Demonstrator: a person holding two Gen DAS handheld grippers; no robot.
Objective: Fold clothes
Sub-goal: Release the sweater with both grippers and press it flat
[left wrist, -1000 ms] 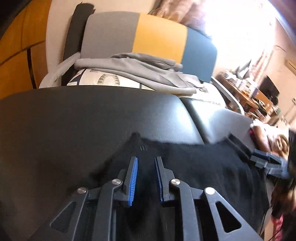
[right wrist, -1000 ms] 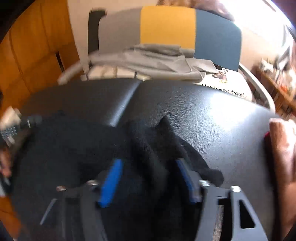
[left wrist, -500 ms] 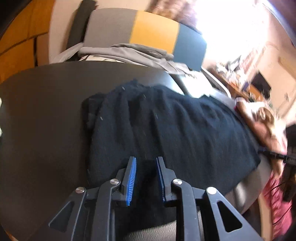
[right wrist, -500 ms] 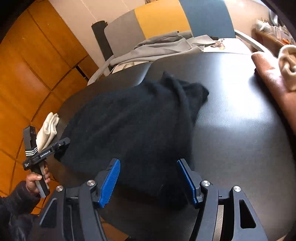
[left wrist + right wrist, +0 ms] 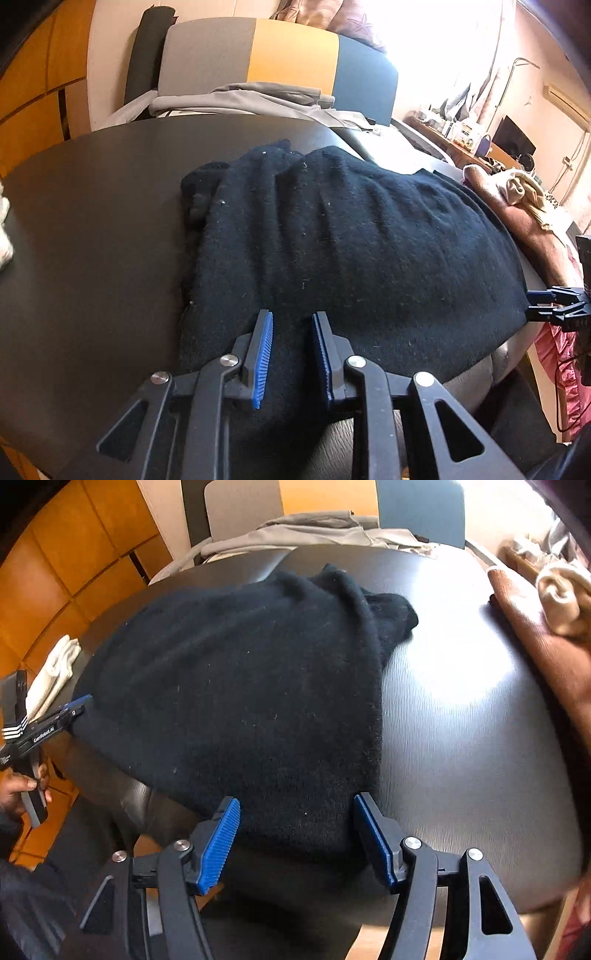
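A black knit garment (image 5: pixel 351 240) is lying spread across a dark tabletop (image 5: pixel 92 221), with its near edge hanging over the front rim and a bunched fold sitting at its far end. The left claw (image 5: pixel 291 350) is pinching the near edge of the garment, its blue pads standing close together with dark cloth filling the narrow gap between them. The right claw (image 5: pixel 295 834) is hanging wide open at the garment's (image 5: pixel 240 686) other near corner, the cloth lying between its spread fingers without being squeezed. A grey garment (image 5: pixel 258 99) is resting on a grey, yellow and blue chair (image 5: pixel 291 51) beyond the tabletop. A brown cloth (image 5: pixel 535 627) is lying along the tabletop's right side.
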